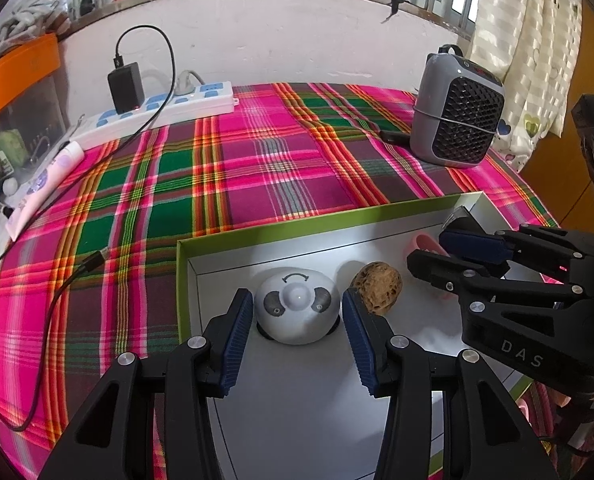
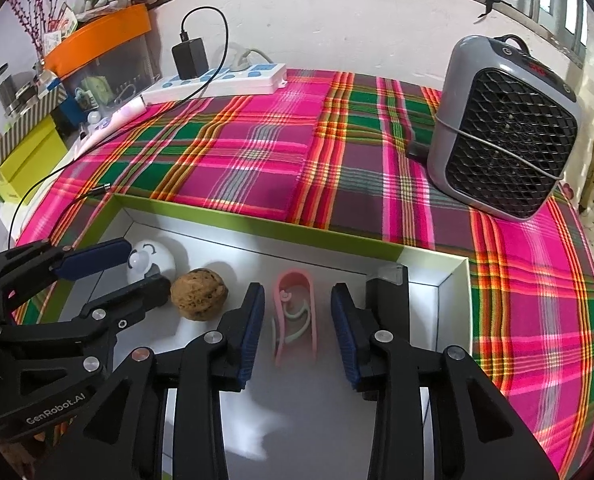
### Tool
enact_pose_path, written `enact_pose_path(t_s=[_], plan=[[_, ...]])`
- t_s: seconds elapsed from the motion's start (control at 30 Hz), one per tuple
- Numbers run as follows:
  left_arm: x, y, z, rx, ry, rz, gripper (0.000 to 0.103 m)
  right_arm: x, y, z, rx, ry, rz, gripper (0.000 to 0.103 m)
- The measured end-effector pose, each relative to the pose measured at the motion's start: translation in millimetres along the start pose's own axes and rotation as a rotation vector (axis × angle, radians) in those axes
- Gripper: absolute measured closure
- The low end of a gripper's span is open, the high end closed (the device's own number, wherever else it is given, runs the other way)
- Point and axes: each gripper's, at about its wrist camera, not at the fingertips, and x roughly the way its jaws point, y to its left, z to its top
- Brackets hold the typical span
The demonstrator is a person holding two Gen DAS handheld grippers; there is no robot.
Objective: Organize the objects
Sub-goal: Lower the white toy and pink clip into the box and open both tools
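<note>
Left wrist view looks down into a shallow box (image 1: pixel 233 240) with a green rim and white floor, set on a tabletop under a pink and green plaid cloth (image 1: pixel 217 168). The left claw (image 1: pixel 297 307) stands wide open, its blue pads either side of a white round panda-faced toy (image 1: pixel 297 306) but not touching it, so nothing is held. Just right of the toy lies a brown walnut (image 1: pixel 377 287), close to it but apart.

In the right wrist view the right claw (image 2: pixel 297 312) is likewise spread wide and empty, straddling a pink clip-like item (image 2: pixel 296 312) that lies flat on the box floor; its detail is blurred. A dark block with a clear cap (image 2: pixel 389 284) sits behind the right finger in the box corner.

The four things lie in a rough row along the box's far wall, which suggests the sorting is well advanced and the box is the collecting place. Each claw being centred over one item reads as either a fresh release or a coming pick; I cannot tell which.

A grey fan heater (image 2: pixel 505 136) and a white power strip (image 2: pixel 217 80) stand on the cloth, well apart from the box.
</note>
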Motion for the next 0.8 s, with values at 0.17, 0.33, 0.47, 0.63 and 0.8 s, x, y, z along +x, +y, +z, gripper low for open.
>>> enact_pose_path(t_s=[0.17, 0.33, 0.47, 0.63, 0.8], plan=[[-4, 0, -1, -0.004, -0.002, 0.003, 0.058, -4, 1, -1, -0.001, -0.006, -0.004, 0.067], [-9, 0, -2, -0.008, -0.007, 0.003, 0.057, -9, 2, -2, 0.001, -0.017, -0.005, 0.067], [-15, -1, -4, -0.011, -0.015, 0.000, 0.057, -14, 2, -5, 0.008, -0.023, -0.005, 0.066], [-23, -2, -7, -0.018, -0.025, -0.001, 0.057, -22, 4, -9, 0.009, -0.036, -0.012, 0.061], [-33, -4, -11, -0.018, -0.035, -0.004, 0.057, -31, 3, -14, 0.021, -0.050, -0.011, 0.061]])
